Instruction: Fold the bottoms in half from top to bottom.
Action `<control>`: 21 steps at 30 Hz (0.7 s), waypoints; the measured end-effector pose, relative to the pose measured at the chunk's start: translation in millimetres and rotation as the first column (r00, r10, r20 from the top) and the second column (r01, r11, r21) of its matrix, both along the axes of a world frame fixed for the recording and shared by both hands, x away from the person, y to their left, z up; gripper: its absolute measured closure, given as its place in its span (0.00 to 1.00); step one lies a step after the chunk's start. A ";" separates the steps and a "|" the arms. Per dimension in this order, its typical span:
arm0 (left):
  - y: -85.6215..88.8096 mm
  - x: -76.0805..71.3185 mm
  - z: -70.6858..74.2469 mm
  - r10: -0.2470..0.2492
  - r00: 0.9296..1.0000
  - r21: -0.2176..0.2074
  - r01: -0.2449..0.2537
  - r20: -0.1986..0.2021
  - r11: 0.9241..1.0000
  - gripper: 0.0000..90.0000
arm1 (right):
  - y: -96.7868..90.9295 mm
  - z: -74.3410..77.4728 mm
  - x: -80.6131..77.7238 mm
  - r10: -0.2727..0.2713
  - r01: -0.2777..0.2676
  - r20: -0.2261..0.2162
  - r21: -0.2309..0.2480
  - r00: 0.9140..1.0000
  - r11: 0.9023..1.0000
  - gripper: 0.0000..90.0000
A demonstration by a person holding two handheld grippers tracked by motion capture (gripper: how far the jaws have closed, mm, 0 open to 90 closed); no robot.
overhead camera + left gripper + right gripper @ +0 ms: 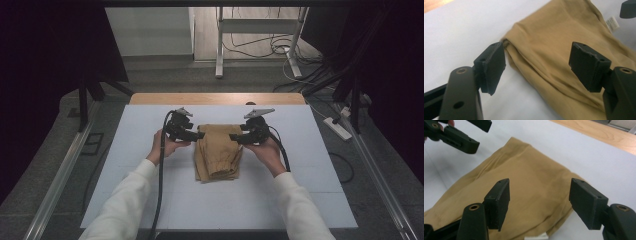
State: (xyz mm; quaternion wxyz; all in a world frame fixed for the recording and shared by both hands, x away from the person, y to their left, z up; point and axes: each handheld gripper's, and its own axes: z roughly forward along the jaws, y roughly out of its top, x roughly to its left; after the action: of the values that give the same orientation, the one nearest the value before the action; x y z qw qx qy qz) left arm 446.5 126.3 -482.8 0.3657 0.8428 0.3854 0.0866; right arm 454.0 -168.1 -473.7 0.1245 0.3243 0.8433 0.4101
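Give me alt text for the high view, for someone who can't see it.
A folded tan garment lies on a white table, with the left gripper and right gripper open over its far end. Two white-sleeved arms reach in from below.

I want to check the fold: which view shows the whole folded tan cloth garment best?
The high view: the folded tan cloth garment lies entire on the white table. The left gripper view and right gripper view crop it close.

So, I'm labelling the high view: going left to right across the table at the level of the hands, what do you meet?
Left tongs → folded tan garment → right tongs, all over the white table cover; both tongs are open.
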 end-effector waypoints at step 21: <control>9.1 -43.1 -1.4 -0.038 0.999 0.026 0.038 0.004 0.999 0.32 | -19.6 -3.1 -27.9 0.061 -0.062 -0.036 -0.008 0.997 0.998 0.37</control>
State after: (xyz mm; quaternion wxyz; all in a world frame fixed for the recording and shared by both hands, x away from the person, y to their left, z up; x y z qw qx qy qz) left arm 403.4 135.4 -484.2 0.3573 0.8543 0.3675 0.0864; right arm 426.1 -187.7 -476.8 0.0984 0.3047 0.8568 0.4041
